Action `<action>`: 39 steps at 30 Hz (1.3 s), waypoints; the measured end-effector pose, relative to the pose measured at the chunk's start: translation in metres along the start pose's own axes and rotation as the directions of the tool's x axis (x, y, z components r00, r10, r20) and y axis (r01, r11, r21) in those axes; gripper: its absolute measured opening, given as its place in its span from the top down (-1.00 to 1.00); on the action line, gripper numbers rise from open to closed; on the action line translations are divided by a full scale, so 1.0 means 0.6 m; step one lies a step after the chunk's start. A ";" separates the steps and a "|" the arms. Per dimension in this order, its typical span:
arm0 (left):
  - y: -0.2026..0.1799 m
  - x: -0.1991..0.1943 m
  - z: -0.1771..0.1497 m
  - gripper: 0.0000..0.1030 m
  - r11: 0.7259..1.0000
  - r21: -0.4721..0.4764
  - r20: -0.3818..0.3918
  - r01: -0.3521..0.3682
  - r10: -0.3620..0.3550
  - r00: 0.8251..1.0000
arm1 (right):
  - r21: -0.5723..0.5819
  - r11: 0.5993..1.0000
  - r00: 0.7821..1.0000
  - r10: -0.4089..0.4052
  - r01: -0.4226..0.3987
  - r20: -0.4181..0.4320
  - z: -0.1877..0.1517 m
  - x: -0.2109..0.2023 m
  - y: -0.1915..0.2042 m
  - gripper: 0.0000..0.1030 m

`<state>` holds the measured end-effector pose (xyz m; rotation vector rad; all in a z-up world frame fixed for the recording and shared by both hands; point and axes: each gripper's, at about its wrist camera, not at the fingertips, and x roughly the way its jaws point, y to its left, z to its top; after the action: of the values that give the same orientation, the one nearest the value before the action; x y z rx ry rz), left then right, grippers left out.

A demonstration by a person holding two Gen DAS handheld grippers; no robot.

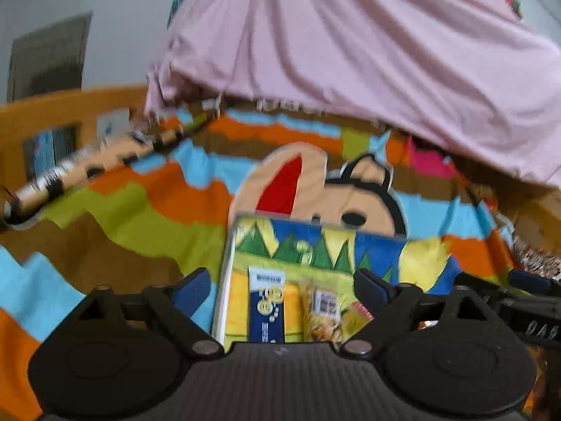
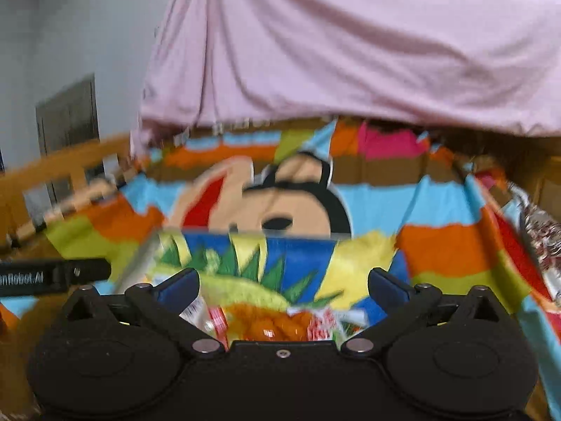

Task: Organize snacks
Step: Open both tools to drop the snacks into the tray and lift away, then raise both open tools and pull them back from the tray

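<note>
Blurred frames; both left gripper [image 1: 280, 286] and right gripper [image 2: 282, 286] gaping, empty, above colourful shallow snack tray [image 1: 224, 263]; orange-filled packet [image 2: 270, 326] mis-grab likely.

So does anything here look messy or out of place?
Nothing looks spilled or damaged. Snack packets lie inside the colourful tray on the cartoon blanket. The orange packet lies in it too. Both pictures are blurred, so small faults could hide.

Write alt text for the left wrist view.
The open left gripper hovers over a colourful tray holding a blue snack packet and a clear-wrapped snack, on a bright cartoon cloth. Pink fabric hangs behind. The image is blurred.
</note>
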<state>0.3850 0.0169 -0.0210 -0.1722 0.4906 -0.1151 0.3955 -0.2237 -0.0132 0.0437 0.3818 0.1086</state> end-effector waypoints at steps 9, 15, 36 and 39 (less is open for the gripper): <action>-0.017 -0.159 -0.007 -0.99 0.999 -0.026 0.148 -0.026 0.029 0.989 | 0.020 0.999 0.989 0.028 -0.031 0.142 0.010 -0.169 -0.014 -0.99; -0.021 -0.247 -0.045 -0.99 0.999 -0.019 0.196 -0.028 0.032 0.980 | -0.024 1.000 0.974 0.023 -0.018 0.225 -0.007 -0.269 -0.014 -0.99; -0.047 -0.422 -0.163 -0.99 0.998 0.019 0.167 -0.062 0.058 0.984 | -0.083 0.997 0.986 0.006 0.007 0.165 -0.117 -0.474 -0.027 -0.99; -0.051 -0.440 -0.176 -0.99 0.998 0.019 0.157 -0.061 0.058 0.986 | -0.064 0.998 0.989 -0.004 0.013 0.145 -0.128 -0.494 -0.032 -0.99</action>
<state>0.1011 0.0125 0.0142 -0.1416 0.3378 -0.0486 0.0955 -0.2746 0.0239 -0.0141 0.2335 0.1086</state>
